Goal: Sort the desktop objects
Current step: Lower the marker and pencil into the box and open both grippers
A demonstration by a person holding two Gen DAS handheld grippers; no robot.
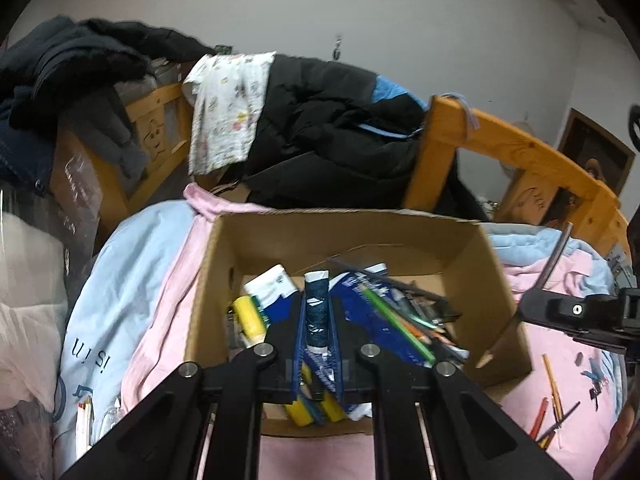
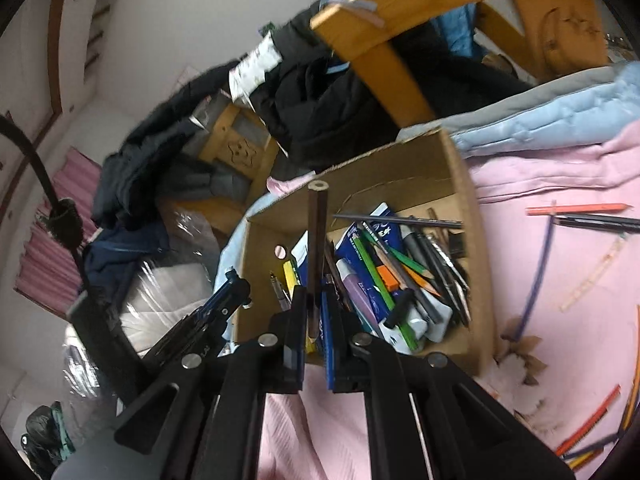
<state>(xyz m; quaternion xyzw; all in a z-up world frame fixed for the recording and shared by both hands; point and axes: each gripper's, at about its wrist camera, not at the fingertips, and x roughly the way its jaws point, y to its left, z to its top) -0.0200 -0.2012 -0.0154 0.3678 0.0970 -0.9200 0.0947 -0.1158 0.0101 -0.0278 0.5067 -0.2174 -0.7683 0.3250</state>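
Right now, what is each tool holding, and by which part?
Left tool grips a dark blue cylindrical stick at its lower half. Right tool pinches a dark pencil near its lower end.

The left hand-held gripper points forward and downward, its jaws nearly together and clamped on a dark blue tube that stands up toward 12 o'clock between the pads. The right hand-held gripper also tilts down, jaws closed on a dark pencil that rises toward 12 o'clock. In the left wrist view the right hand-held gripper shows at 3 o'clock; in the right wrist view the left one shows at 8 o'clock.
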